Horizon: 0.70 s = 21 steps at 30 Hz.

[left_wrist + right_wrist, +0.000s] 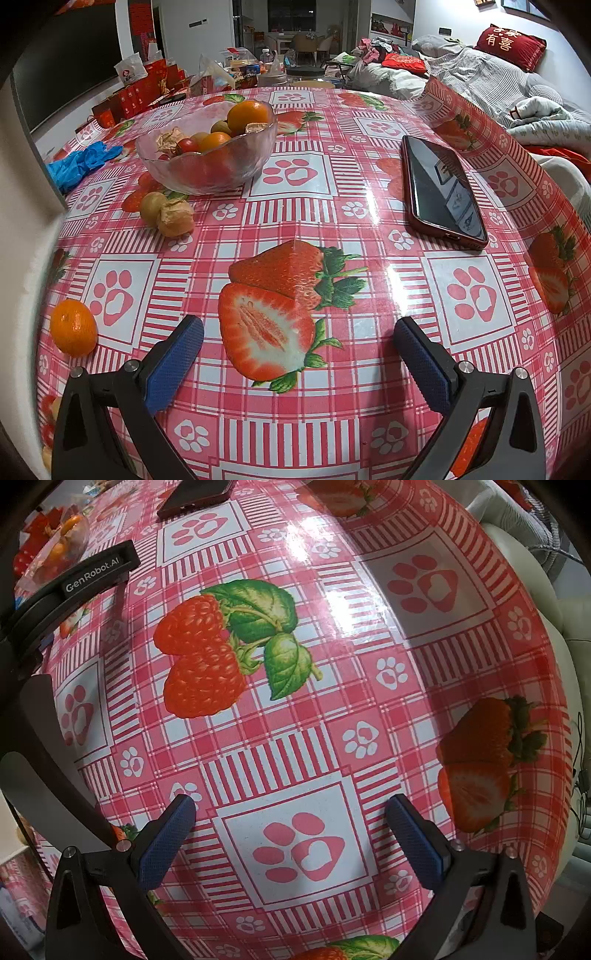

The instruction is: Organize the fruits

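Both claws spread, empty: left claw (pixel 298 334), right claw (pixel 290 812). Straddle the small orange mandarin (pixel 73 327) at the surface's left edge squarely, pinch gently, carry to the clear glass bowl (pixel 207 168).

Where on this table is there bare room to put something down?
The widest free patch lies between the glass bowl and the phone, running forward to the open left gripper. The right gripper, also open, hangs over bare cloth too. It is crowded on the left: two husk fruits by the bowl, blue gloves, and an orange near the edge.
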Each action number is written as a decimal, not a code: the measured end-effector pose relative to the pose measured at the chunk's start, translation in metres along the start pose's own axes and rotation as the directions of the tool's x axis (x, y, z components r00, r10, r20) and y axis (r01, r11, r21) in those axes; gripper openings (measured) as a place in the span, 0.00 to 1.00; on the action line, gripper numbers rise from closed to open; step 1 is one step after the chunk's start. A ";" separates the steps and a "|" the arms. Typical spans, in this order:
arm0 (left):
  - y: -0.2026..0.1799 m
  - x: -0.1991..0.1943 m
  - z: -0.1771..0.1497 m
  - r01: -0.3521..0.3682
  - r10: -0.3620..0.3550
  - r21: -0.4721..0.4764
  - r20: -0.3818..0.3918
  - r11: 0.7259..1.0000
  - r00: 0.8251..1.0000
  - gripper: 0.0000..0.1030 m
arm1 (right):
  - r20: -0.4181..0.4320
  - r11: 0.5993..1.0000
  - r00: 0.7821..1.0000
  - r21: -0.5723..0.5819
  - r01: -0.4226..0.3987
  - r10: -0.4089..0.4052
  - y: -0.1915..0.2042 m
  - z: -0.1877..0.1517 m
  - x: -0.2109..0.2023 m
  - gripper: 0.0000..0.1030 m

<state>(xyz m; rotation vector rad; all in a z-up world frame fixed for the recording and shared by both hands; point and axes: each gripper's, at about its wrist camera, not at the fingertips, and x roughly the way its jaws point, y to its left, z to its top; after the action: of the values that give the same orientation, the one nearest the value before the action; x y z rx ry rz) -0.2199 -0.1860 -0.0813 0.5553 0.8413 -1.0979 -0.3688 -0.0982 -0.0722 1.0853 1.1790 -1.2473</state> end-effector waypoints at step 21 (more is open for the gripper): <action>0.000 0.000 -0.001 0.000 0.000 0.001 0.000 1.000 1.000 1.00 | 0.004 1.000 1.000 -0.002 -0.001 0.001 0.000 0.001 0.001 1.00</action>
<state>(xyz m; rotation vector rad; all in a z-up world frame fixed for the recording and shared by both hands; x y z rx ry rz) -0.2203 -0.1856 -0.0815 0.5555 0.8410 -1.0984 -0.3689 -0.0989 -0.0731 1.0817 1.1763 -1.2470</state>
